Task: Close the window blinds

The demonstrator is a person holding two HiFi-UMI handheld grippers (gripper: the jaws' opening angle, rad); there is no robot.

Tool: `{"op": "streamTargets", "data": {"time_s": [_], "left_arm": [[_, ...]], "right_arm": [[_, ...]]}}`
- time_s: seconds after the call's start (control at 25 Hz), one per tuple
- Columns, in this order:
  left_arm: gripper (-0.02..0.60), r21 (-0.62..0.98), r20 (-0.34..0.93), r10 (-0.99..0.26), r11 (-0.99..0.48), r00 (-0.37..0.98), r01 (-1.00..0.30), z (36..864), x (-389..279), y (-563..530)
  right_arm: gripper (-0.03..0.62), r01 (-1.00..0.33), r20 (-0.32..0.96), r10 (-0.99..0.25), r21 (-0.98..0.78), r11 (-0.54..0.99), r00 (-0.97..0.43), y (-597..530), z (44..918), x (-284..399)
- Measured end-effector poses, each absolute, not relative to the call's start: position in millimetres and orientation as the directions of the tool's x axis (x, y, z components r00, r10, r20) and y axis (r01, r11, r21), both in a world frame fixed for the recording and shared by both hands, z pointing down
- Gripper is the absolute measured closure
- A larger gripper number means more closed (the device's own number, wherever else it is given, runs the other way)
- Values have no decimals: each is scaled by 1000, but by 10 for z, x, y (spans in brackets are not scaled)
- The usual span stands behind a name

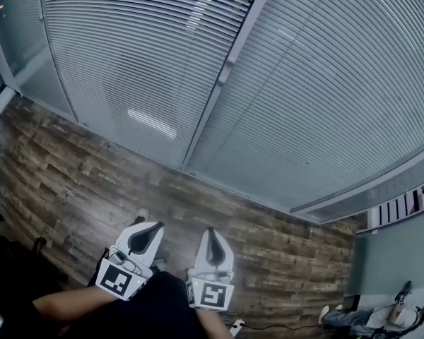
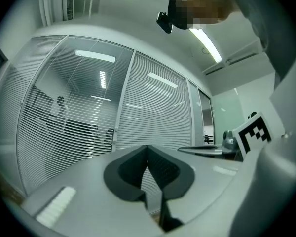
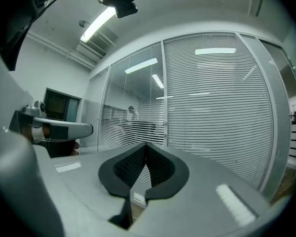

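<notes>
- the window blinds (image 1: 134,69) hang fully lowered over a glass wall, filling the top of the head view, ahead of both grippers and touched by neither.
- in the left gripper view, the blind panel to the left of the post (image 2: 69,112) has slats turned enough to show dim shapes in the room behind it. the panel to the right (image 2: 160,112) looks nearly solid.
- a wood-plank floor (image 1: 63,175) runs from the foot of the glass wall back toward the person.
- a pale upright post (image 1: 222,76) separates the two blind panels.
- the left gripper (image 1: 150,229) is low in the head view, well short of the blinds. its own view shows the dark ribbed pads (image 2: 160,164) pressed together at the tips, with nothing between them.
- the right gripper (image 1: 210,233) sits just beside the left one and points the same way. its pads (image 3: 133,164) meet along their front edge, so it is closed and empty, with only blinds seen past the jaws.
- each gripper carries a marker cube at its back end, the left one (image 1: 117,279) and the right one (image 1: 212,294), close to the person's body.
</notes>
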State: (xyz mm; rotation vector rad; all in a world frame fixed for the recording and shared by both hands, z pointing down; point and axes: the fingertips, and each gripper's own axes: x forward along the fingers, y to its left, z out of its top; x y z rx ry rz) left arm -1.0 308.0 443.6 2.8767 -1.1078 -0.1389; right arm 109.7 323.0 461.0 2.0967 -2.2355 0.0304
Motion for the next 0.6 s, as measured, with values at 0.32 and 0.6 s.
{"op": "streamTargets", "data": {"time_s": [0.32, 0.6], "left_arm": [[581, 76, -59, -627, -779, 777, -622, 4556, 186, 2989], [581, 114, -73, -585, -810, 808, -576, 4609, 476, 2491]], "right_arm": [[592, -997, 80, -994, 23, 79, -77, 3090, 4715, 1151], [591, -997, 107, -994, 75, 20, -12, 2666, 4756, 1358]]}}
